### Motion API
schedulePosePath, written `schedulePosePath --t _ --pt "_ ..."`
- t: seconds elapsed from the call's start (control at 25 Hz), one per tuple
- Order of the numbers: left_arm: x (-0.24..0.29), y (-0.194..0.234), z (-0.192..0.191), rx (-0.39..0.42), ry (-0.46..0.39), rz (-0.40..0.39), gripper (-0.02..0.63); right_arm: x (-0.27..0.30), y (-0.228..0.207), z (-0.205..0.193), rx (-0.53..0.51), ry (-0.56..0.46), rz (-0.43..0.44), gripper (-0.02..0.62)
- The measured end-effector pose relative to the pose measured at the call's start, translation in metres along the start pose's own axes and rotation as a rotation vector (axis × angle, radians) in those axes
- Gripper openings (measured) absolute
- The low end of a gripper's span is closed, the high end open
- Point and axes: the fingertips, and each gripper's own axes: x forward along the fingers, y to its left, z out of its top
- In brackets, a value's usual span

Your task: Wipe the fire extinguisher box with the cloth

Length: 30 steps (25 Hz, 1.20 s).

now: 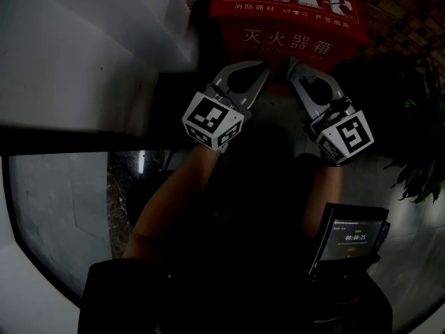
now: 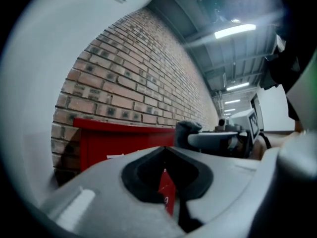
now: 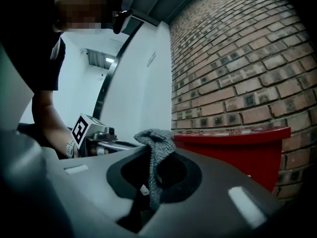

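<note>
1. head view: we are holding left gripper [image 1: 256, 73] and right gripper [image 1: 297, 74] at the near edge of the fire extinguisher box [image 1: 285, 21], wiping not yet begun.
2. left jaws are sitting together, empty; right jaws are clamping the cloth [image 3: 156, 144].
3. next, we judge, calls for pressing cloth onto the box.

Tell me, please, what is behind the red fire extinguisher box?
A brick wall rises behind the fire extinguisher box. The box covers the lower part of the wall, so that part cannot be seen.

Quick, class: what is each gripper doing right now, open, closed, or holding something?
Left gripper: closed, nothing between its jaws.
Right gripper: closed on the grey cloth.
</note>
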Motion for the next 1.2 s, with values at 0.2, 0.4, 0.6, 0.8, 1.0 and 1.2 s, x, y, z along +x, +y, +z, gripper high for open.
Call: schedulePosePath --t 0.2,0.4,0.6,0.8,1.0,1.2 --pt "-0.003 -0.001 0.005 0.009 -0.002 -0.001 0.002 0.0 0.003 0.008 0.0 -0.008 0.016 0.032" --pt "-0.002 0.003 0.007 -0.004 -0.017 -0.002 0.002 0.0 0.001 0.0 0.015 0.002 0.009 0.032" --pt "0.0 0.003 0.007 -0.011 -0.011 -0.006 0.002 -0.002 -0.001 -0.003 0.013 0.008 0.009 0.032" --pt "0.003 0.004 0.006 -0.039 0.001 -0.006 0.002 -0.003 -0.002 -0.006 0.014 0.017 0.005 0.032" --pt "0.004 0.002 0.006 -0.034 0.003 -0.009 0.002 -0.005 -0.003 -0.006 0.016 0.014 0.003 0.032" --pt "0.006 -0.005 0.007 -0.022 0.005 -0.026 0.002 -0.007 -0.004 -0.009 0.014 0.026 0.002 0.032"
